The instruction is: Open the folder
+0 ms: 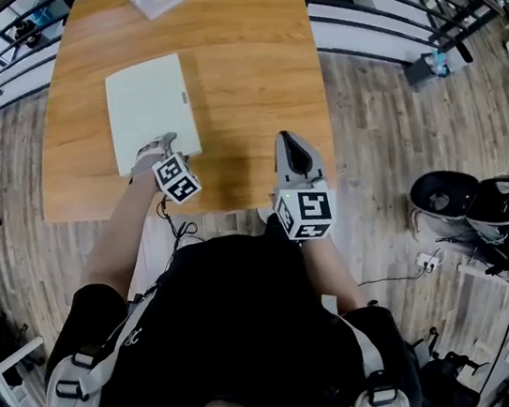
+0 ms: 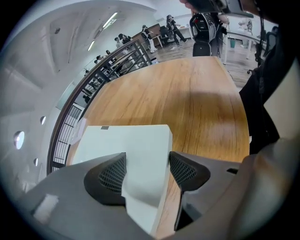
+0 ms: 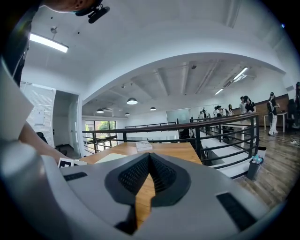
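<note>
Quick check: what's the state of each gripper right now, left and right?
Left gripper: open, fingers astride the near corner of the folder, not gripping it.
Right gripper: shut, empty.

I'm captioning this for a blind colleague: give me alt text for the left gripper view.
The dark jaws of the left gripper stand open, with the near corner of a closed pale green folder between them, flat on a wooden table. A black railing and distant people lie beyond.
</note>
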Tool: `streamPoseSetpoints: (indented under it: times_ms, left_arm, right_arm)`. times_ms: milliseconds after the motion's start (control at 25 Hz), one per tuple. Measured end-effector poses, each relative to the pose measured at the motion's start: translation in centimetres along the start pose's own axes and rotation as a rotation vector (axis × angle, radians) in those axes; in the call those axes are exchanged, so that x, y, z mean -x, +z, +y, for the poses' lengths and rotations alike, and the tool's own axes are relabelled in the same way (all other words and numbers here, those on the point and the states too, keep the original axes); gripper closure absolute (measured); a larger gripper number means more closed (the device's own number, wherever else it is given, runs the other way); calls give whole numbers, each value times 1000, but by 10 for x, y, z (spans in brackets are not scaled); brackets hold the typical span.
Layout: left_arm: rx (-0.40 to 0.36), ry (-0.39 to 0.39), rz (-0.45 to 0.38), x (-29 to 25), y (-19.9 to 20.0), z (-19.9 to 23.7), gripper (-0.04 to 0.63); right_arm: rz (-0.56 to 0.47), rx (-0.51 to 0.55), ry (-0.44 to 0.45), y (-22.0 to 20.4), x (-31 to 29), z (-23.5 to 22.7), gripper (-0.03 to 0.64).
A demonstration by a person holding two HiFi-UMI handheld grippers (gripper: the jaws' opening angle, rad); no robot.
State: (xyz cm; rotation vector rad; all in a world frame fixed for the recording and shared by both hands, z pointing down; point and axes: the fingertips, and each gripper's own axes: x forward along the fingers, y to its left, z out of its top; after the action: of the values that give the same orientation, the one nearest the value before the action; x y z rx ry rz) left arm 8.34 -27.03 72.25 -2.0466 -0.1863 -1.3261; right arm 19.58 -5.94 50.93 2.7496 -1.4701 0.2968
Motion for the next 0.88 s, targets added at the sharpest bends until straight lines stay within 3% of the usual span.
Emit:
streamPoseSetpoints:
  times_ms: [520, 880]
  left_arm:
    - [48, -76, -61, -2, -3, -8, 370]
    - [190, -302, -224, 16, 1, -18, 386]
  right_arm:
    - [13, -20, 30, -2, -15, 7, 611]
    - [10, -49, 37, -2, -12, 5, 612]
